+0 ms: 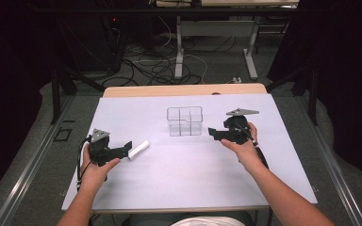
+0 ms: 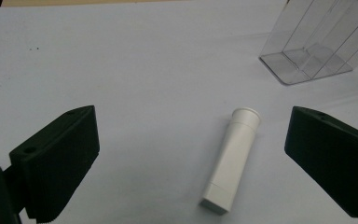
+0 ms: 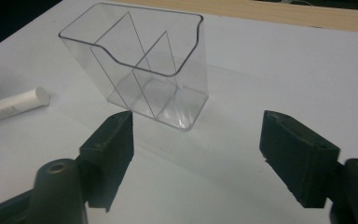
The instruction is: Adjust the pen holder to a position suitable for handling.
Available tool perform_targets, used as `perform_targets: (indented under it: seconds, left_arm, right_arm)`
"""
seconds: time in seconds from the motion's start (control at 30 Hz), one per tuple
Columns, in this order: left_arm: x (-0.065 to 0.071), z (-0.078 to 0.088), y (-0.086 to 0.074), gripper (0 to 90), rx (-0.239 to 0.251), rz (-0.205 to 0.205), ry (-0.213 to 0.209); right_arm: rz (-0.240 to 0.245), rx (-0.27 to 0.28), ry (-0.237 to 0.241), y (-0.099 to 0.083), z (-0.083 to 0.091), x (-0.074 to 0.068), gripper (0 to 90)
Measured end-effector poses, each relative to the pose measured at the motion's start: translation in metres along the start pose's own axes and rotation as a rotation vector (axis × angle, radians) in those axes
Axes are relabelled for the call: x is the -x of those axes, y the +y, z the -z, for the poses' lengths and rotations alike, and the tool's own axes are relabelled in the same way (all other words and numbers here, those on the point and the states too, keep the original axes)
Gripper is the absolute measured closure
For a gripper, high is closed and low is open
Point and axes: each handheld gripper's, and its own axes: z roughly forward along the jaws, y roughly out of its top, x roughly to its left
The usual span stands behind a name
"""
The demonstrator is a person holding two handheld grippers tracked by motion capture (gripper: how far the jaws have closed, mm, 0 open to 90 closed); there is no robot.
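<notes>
The tabletop (image 1: 179, 188) under its white sheet is mostly bare, which leaves me room to work from both sides. Toward its far middle stands the clear organizer (image 1: 185, 121), upright, its open top split into compartments by thin walls; I judge it sits there so either hand can reach it. My right gripper (image 1: 212, 132) hovers just beside its right side, pointed at it, jaws spread wide with nothing between them, not touching the plastic. My left gripper (image 1: 128, 147) rests low near the front left, jaws also wide apart and empty. The white tube (image 2: 231, 159) lies flat on the sheet between those jaws, its flared end pointing away from me, well apart from the organizer. The jaws straddle it, so I take closing on it to be my next move.
</notes>
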Motion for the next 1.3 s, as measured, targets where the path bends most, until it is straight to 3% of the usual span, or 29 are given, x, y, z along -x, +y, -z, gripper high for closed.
perform_targets:
  seconds: [0.07,0.23,0.3,0.5,0.7,0.87,1.03,1.3]
  left_arm:
    - [0.001,0.000,0.000,3.7,-0.008,-0.007,0.001]
    - [0.004,-0.003,-0.001,5.9,-0.025,-0.042,0.012]
    - [0.007,-0.004,-0.001,6.3,-0.035,-0.075,0.018]
    - [0.010,-0.006,-0.002,6.5,-0.055,-0.109,0.030]
    - [0.012,-0.010,-0.002,9.3,-0.077,-0.130,0.027]
    - [0.016,-0.014,-0.004,16.1,-0.138,-0.198,0.012]
    - [0.020,-0.019,-0.004,17.0,-0.216,-0.270,-0.009]
    - [0.021,-0.025,0.001,24.3,-0.287,-0.321,-0.019]
  right_arm:
    - [-0.005,-0.023,0.007,-0.007,0.004,0.002,15.5]
    - [0.007,-0.055,-0.027,-0.020,0.010,0.007,13.6]
    - [0.002,-0.069,-0.035,-0.025,0.013,0.009,11.1]
    - [-0.011,-0.099,-0.021,-0.034,0.020,0.015,10.6]
    - [0.003,-0.124,-0.060,-0.048,0.020,0.024,10.6]
    - [-0.009,-0.134,-0.053,-0.054,0.018,0.029,11.2]
    - [-0.016,-0.126,-0.055,-0.054,0.017,0.030,14.5]
    - [-0.018,-0.127,-0.057,-0.055,0.018,0.031,14.7]
